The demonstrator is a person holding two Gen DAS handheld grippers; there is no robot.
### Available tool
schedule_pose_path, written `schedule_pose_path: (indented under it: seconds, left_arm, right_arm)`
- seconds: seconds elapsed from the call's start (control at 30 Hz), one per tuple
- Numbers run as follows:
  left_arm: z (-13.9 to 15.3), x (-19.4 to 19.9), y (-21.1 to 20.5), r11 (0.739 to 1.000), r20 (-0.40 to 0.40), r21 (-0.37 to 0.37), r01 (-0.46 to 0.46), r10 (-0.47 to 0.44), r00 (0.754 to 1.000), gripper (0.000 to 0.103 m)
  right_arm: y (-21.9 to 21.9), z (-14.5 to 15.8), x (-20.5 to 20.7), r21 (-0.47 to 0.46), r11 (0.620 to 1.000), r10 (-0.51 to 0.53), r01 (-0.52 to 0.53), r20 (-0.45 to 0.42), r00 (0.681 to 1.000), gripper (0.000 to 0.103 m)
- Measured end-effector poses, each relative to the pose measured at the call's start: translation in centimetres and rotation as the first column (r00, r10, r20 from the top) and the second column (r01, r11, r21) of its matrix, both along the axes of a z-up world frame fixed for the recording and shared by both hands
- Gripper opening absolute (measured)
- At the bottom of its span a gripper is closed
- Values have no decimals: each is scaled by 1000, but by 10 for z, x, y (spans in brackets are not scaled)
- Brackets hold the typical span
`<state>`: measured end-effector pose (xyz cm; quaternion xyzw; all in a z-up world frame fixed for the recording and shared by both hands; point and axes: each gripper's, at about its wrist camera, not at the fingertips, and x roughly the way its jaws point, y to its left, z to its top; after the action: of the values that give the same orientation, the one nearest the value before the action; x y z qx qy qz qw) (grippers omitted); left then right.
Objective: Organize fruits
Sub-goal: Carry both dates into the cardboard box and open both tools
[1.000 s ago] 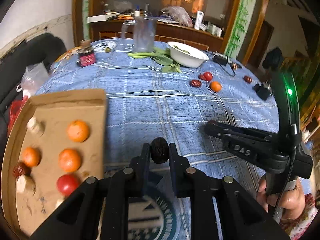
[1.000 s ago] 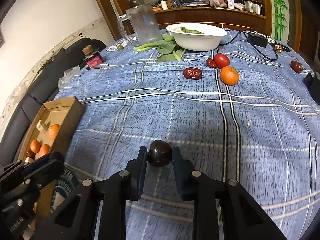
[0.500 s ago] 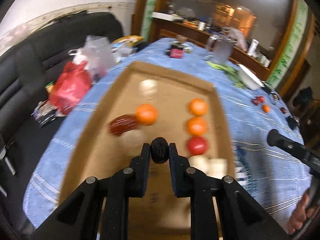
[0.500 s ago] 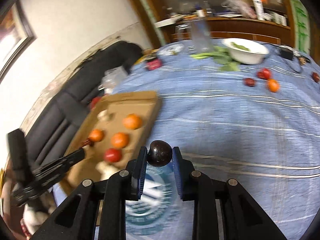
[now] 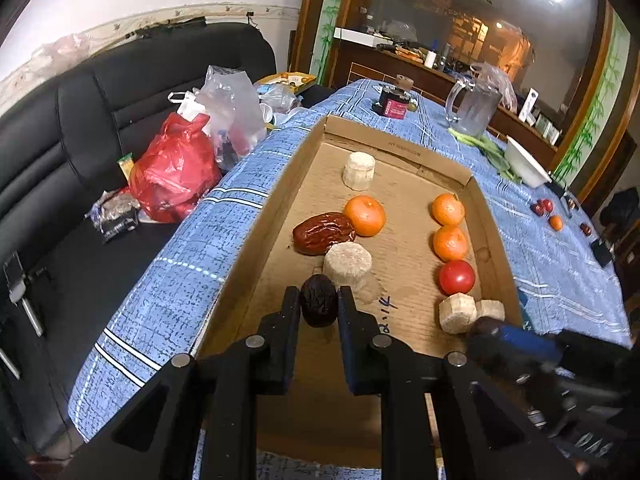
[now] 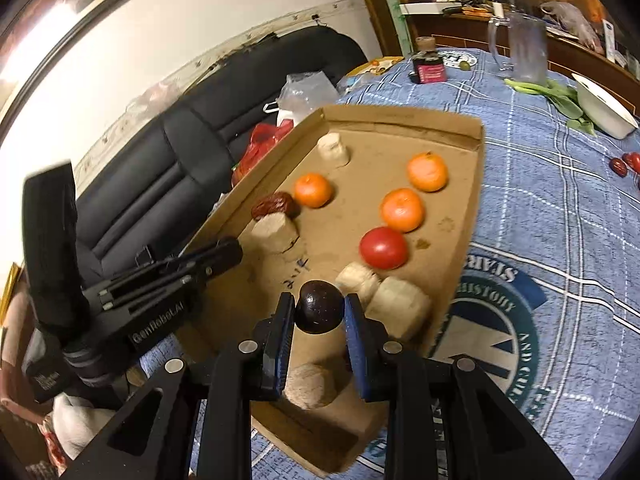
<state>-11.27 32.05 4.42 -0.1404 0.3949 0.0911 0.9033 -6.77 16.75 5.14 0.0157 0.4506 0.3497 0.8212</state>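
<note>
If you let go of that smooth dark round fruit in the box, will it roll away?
Probably a little. The smooth dark fruit in the right gripper looks nearly ball-shaped, so it may roll on the flat cardboard box. The raised walls should stop it. Its skin looks glossy, so it might slip if held loosely.

colours over the brown cardboard tray (image 5: pixel 304 152)

we see three orange mandarins (image 5: pixel 449 243), one red tomato (image 5: pixel 456 277), a reddish-brown date (image 5: pixel 323 233) and pale beige blocks (image 5: pixel 347 265); the tablecloth (image 6: pixel 560 216) is blue with white plaid lines, beside a black sofa (image 5: pixel 80 120).
</note>
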Motion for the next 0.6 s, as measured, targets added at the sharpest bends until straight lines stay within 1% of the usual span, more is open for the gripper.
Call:
schedule_pose_path:
  seconds: [0.07, 0.13, 0.27, 0.3, 0.4, 0.47, 0.5, 0.57, 0.6]
  left_arm:
    - [2, -2, 1, 1000, 8, -11, 1, -1, 1000, 23]
    - [5, -6, 1, 1000, 24, -19, -4, 4, 1000, 41]
    - [13, -13, 0, 1000, 53, -25, -6, 7, 999, 45]
    - [16, -15, 0, 1000, 59, -27, -6, 8, 998, 49]
    - [22, -20, -2, 1000, 80, -9, -15, 16, 997, 55]
    - [27, -23, -5, 1000, 91, 13, -22, 21, 996, 58]
    - [29, -25, -7, 999, 98, 28, -29, 26, 995, 61]
    - [32, -26, -10, 998, 107, 51, -37, 32, 994, 64]
    - [34, -27, -14, 997, 112, 71, -42, 34, 993, 65]
  right_arm:
    - [4, -3, -2, -4, 1000, 7, -7, 8, 1000, 28]
    - [9, -6, -3, -16, 1000, 11, -11, 14, 1000, 28]
    - [14, -11, -6, -33, 999, 21, -21, 13, 1000, 29]
    - [14, -11, -7, -31, 999, 22, -22, 14, 1000, 29]
    - [9, -6, -9, -12, 1000, 16, -15, 28, 999, 34]
    - [5, 0, -13, -1, 1000, 5, -5, 46, 999, 40]
    - [1, 3, -16, 4, 1000, -6, 5, 57, 998, 42]
    - [-7, 9, -19, 17, 999, -29, 27, 73, 997, 50]
    - [-11, 10, -20, 23, 999, -40, 38, 77, 996, 51]
